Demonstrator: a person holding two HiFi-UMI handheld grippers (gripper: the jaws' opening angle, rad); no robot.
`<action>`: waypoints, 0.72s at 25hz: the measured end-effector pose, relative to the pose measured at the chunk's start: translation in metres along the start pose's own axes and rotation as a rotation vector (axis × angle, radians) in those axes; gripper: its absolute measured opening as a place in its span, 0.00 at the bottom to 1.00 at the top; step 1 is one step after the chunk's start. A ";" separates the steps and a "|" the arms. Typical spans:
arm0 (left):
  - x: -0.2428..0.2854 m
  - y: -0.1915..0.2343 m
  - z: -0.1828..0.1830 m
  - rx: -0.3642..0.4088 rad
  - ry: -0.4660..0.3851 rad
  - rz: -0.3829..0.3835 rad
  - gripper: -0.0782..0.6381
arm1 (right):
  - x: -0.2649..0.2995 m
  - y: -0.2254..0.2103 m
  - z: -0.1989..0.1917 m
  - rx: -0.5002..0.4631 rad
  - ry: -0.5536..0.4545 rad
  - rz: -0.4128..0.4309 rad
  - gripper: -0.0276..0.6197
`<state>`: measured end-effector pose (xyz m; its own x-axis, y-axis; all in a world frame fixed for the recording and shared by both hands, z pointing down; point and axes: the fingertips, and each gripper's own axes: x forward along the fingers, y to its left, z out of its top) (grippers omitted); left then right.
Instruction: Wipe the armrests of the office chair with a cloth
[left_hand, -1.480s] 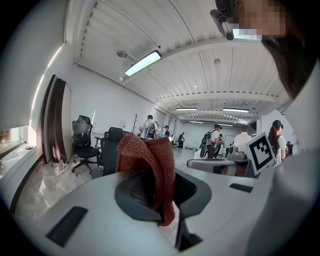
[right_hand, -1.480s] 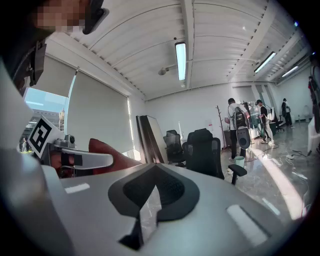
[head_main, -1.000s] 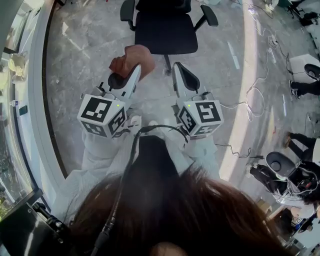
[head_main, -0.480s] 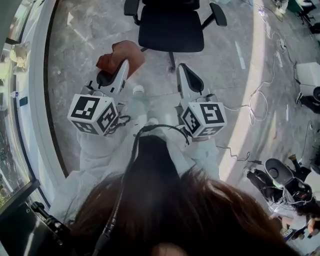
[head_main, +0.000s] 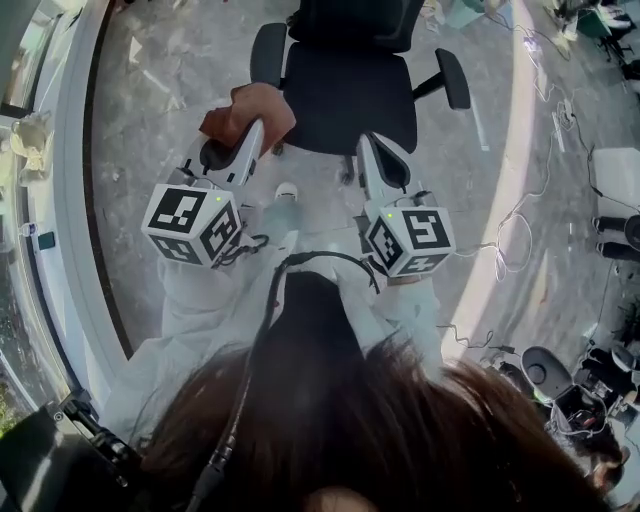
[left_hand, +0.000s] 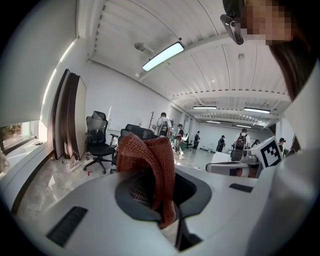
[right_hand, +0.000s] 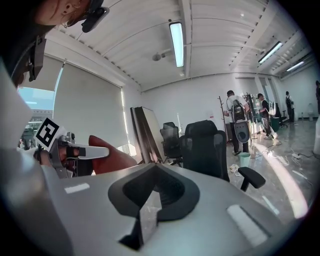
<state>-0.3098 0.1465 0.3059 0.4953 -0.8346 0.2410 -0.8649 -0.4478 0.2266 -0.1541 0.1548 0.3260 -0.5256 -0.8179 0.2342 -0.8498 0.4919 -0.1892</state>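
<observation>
The black office chair (head_main: 350, 95) stands just ahead of me, its left armrest (head_main: 267, 52) and right armrest (head_main: 453, 78) sticking out to either side of the seat. My left gripper (head_main: 254, 130) is shut on a reddish-brown cloth (head_main: 250, 108), held near the seat's front left corner, below the left armrest. In the left gripper view the cloth (left_hand: 150, 160) droops over the jaws. My right gripper (head_main: 368, 142) is shut and holds nothing, over the seat's front edge. The right gripper view shows the chair (right_hand: 207, 145) and one armrest (right_hand: 251, 177).
A raised white window ledge (head_main: 75, 200) runs along the left. Cables (head_main: 515, 215) trail over the marble floor at right. Another black chair (left_hand: 97, 140) stands by the wall, and people stand far off in the room.
The chair has come nearer and lower in the head view as I stepped toward it. Both grippers now reach its front edge, the cloth still held in the left one.
</observation>
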 end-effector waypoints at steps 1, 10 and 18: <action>0.016 0.016 0.007 0.001 0.008 -0.003 0.16 | 0.022 -0.005 0.007 0.004 -0.001 -0.003 0.05; 0.141 0.126 0.030 0.000 0.132 -0.043 0.16 | 0.175 -0.044 0.037 0.023 0.043 -0.032 0.05; 0.225 0.172 -0.004 -0.061 0.261 -0.071 0.16 | 0.238 -0.071 0.020 0.054 0.127 0.003 0.05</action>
<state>-0.3466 -0.1174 0.4027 0.5655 -0.6873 0.4559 -0.8247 -0.4754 0.3063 -0.2177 -0.0806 0.3756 -0.5321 -0.7702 0.3516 -0.8465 0.4750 -0.2406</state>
